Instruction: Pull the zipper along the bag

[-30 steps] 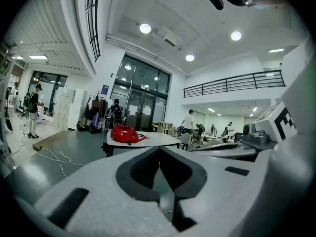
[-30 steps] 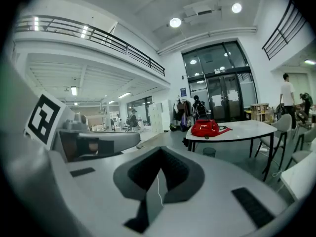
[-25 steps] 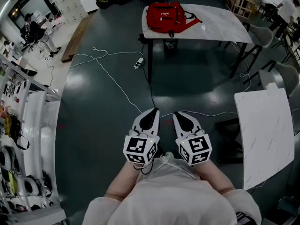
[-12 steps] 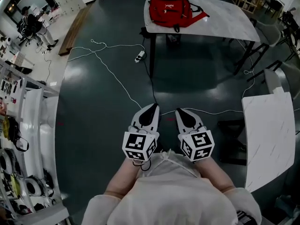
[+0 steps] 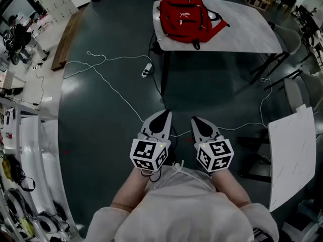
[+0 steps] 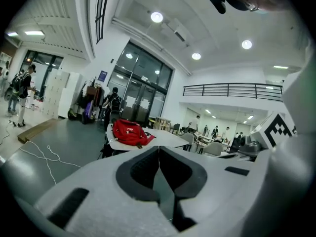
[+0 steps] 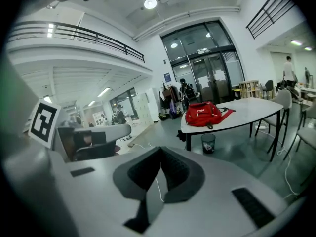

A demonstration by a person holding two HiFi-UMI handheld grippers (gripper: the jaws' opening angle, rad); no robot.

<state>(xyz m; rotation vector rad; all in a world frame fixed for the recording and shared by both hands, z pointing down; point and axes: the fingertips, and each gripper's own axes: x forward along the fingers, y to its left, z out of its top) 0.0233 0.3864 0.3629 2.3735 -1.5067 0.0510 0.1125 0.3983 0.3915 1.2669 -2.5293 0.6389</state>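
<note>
Left gripper (image 5: 165,114) and right gripper (image 5: 195,120) are hanging closed, empty; the red bag (image 5: 187,15), upper centre, is looking limp, wanting its zipper tab pinched

- I'm seeing round ceiling lamps (image 6: 156,17) glaring white and lighting the hall brightly in both gripper views.
- My head view is looking dimmer, and the dark floor (image 5: 101,150) is reflecting pale patches.
- Fisheye is bending every edge, with black corners vignetting.
- The left gripper (image 6: 159,151) is blurring up close.
</note>
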